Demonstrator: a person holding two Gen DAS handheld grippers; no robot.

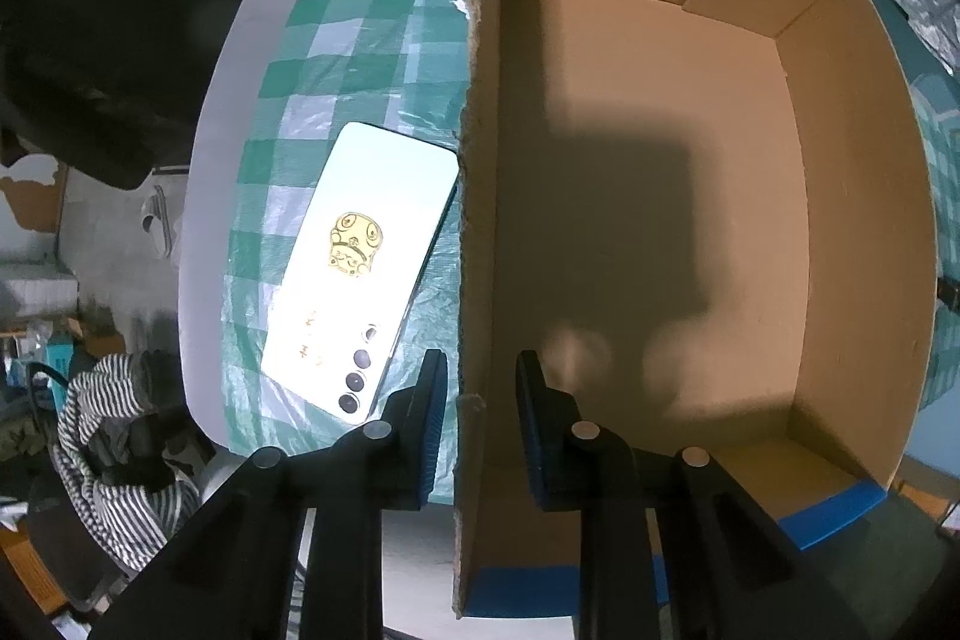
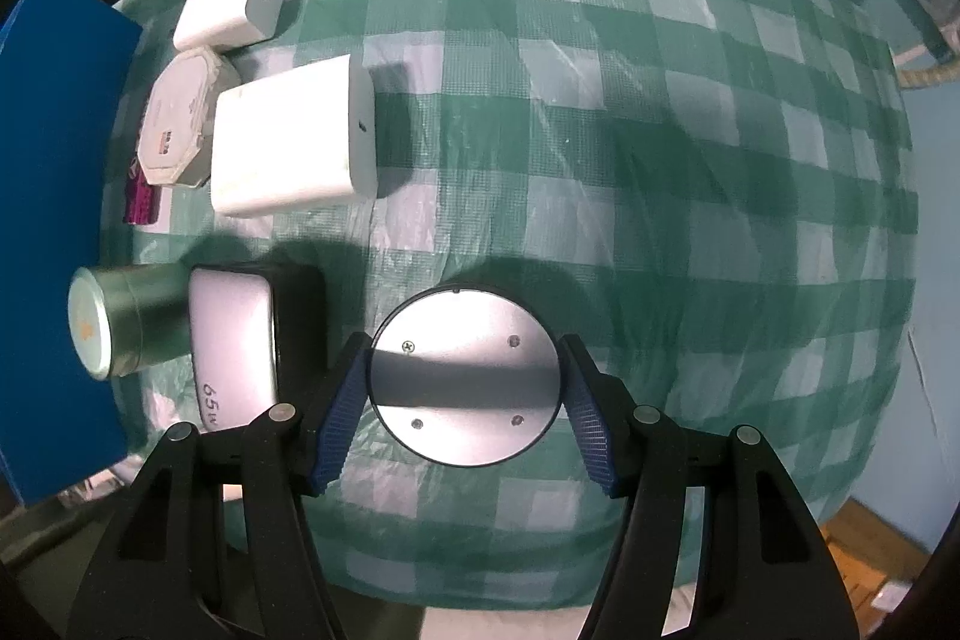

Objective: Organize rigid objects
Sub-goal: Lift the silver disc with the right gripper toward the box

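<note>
Right tongs [image 2: 462, 394] gripping a round metal disc [image 2: 465, 376].
Its flat silver face is showing screws; left tongs [image 1: 480, 394] are straddling the box [image 1: 480, 220] wall, slightly parted.

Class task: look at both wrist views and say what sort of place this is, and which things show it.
Probably a lived-in home room: a table under a green checked plastic cloth, striped clothing heaped beside it, and chargers near a cardboard box.

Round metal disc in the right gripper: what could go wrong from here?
The round metal disc is pinched only at its curved edges by the right gripper, so it may slip or rotate. The left gripper straddles the cardboard box wall, so moving it may drag the box into the phone.
</note>
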